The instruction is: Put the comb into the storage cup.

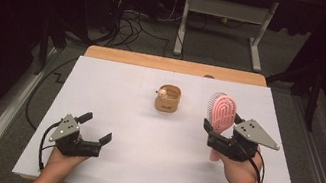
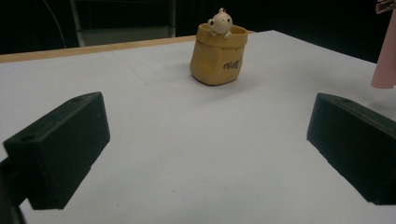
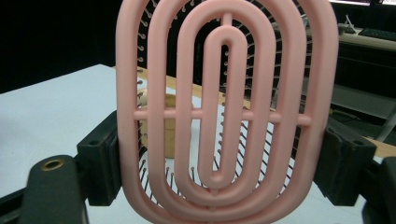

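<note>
We see a pink hairbrush (image 1: 223,113) w/ an open pattern of nested oval loops, thin dark bristles w/ pale tips behind. Tan-yellow pouch-shaped cup (image 1: 168,99), dark script on its front, w/ a cream bear figure (image 2: 220,22) at the rim. Table sheet (image 1: 143,134) is plain white; wood-brown strip (image 1: 175,66) along the far edge. Both grippers, left (image 1: 96,127) & right (image 1: 220,128), are black w/ grey top plates. Floor is grey.

The high view is looking down from above; both gripper views are looking low across the table (image 1: 103,162), sharing the pot (image 1: 168,99).
</note>
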The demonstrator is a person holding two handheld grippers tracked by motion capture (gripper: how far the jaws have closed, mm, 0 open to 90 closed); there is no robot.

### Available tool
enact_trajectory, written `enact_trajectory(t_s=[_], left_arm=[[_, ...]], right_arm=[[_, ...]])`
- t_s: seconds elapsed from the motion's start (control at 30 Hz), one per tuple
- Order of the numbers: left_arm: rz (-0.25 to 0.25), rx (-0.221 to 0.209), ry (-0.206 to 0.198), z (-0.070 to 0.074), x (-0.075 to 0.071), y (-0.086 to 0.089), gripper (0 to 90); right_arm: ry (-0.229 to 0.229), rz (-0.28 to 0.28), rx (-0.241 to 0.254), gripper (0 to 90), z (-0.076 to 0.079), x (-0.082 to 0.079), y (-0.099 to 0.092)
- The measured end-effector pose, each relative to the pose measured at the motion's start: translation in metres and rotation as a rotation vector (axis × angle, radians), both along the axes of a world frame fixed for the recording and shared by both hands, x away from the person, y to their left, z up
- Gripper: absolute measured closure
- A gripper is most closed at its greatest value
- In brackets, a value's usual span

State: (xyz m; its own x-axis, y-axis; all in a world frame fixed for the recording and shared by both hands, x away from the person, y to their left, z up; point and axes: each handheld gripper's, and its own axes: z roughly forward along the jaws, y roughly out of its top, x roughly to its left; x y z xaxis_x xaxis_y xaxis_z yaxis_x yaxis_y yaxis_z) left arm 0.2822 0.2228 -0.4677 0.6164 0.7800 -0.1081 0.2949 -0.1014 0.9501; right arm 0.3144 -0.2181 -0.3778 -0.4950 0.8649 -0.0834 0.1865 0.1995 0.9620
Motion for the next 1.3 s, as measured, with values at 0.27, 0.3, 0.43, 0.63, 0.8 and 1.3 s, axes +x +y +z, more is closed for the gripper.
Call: enact_trajectory(t_s=[0.27,0.3,0.43,0.63,0.8,1.3], left_arm=[[-0.001,0.001,0.001,0.0,0.001,0.0,0.1],[-0.001,0.001,0.001,0.0,0.001,0.0,0.1],[-0.003,0.001,-0.001,0.0,0.001,0.0,0.2],[-0.008,0.002,0.0,-0.001,0.001,-0.001,0.1],[-0.01,0.005,0.001,0.0,0.001,0.0,0.1],[-0.012,0.005,0.001,-0.001,0.0,-0.001,0.1]], right_arm=[[0.004,0.006,0.001,19.7,-0.003,0.005,0.006],[0.004,0.006,0.001,19.7,-0.003,0.005,0.006],[0.0,-0.003,0.016,19.7,-0.004,0.008,0.01],[-0.002,-0.007,0.02,19.7,-0.005,0.012,0.013],[0.0,-0.002,0.022,19.7,-0.006,0.014,0.015],[-0.006,-0.004,0.022,19.7,0.0,0.021,0.021]])
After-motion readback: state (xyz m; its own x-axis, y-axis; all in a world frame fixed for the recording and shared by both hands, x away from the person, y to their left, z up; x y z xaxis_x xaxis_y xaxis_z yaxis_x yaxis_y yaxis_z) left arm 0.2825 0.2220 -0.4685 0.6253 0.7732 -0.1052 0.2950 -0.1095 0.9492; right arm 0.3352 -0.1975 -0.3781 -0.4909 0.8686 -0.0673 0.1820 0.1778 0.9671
